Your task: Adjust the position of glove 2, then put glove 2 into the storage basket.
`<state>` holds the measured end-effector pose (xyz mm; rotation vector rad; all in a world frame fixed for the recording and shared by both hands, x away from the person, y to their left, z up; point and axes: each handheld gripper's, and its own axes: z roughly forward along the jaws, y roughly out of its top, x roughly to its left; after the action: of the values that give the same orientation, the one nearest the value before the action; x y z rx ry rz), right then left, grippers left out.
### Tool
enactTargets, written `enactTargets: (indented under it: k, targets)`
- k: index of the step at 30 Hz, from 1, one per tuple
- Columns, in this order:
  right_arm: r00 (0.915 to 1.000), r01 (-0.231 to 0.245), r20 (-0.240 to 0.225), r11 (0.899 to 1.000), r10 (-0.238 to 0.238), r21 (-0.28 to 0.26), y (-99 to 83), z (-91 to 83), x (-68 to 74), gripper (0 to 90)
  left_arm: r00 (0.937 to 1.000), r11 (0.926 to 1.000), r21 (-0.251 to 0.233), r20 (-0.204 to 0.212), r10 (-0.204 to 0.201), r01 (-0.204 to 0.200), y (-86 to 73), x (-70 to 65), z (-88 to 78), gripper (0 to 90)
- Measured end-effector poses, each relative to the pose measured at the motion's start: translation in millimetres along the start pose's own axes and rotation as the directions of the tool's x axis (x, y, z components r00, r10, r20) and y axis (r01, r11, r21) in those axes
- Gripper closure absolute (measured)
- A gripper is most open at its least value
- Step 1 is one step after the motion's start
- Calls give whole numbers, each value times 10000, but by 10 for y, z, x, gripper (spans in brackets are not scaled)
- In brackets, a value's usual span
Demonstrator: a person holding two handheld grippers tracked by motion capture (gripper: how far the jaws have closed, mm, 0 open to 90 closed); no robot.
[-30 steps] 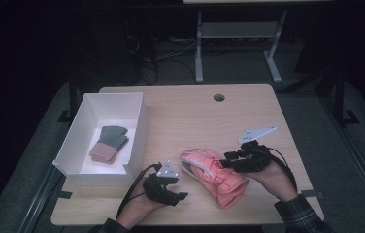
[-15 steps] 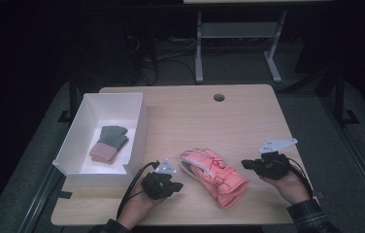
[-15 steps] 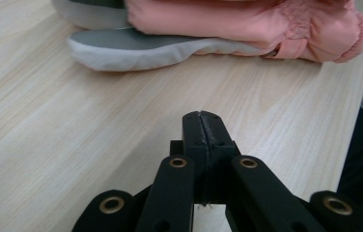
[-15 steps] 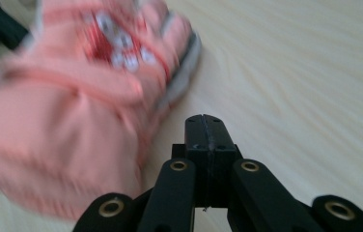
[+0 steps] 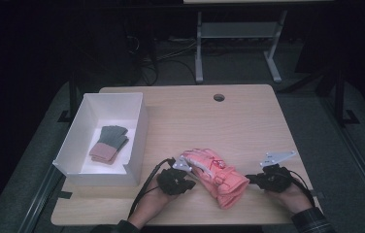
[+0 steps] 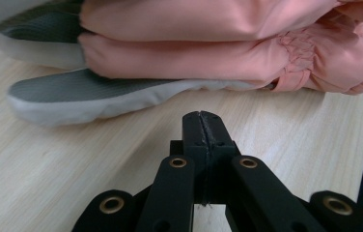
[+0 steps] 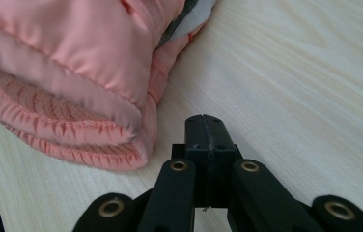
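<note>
A pair of pink padded gloves [image 5: 215, 175] lies stacked near the table's front edge, with grey and white palms showing underneath [image 6: 97, 94]. My left gripper [image 5: 191, 183] rests low on the table just left of the gloves. Its jaws are shut with nothing between them [image 6: 202, 128], a short way from the pink gloves [image 6: 208, 53]. My right gripper [image 5: 250, 180] sits to the right of the gloves, apart from them, and points at their cuffs [image 7: 68, 77]. Its jaws are also shut and empty [image 7: 203, 130].
A white open box [image 5: 139, 138] stands at the left of the wooden table [image 5: 219, 126], holding a small grey-green and pink pair of gloves [image 5: 109, 144]. A round cable hole [image 5: 219, 97] sits near the far edge. Dark floor and a metal stand lie beyond.
My right gripper has come off the pink gloves, moving right and down to the table. My left gripper has drawn back slightly from the gloves' fingertips. The gloves now lie untouched.
</note>
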<state>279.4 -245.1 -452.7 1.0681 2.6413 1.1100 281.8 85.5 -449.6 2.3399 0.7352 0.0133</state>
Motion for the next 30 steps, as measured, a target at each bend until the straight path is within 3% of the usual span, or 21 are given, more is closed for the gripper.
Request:
enactTargets:
  k: [11, 22, 30]
  targets:
    - [9989, 271, -389, 9993, -261, 250, -17, 67, 28, 900, 10000, 10000, 17, 21, -17, 17, 128, 90, 82, 896]
    - [9925, 349, -1177, 9994, -342, 33, -14, 95, 203, 900, 9991, 9987, -296, -66, -413, 410, 216, 223, 117, 896]
    - [9852, 546, -1637, 9984, -512, 165, 59, 234, 419, 900, 9998, 9995, -259, -61, -163, 162, 284, 332, 135, 896]
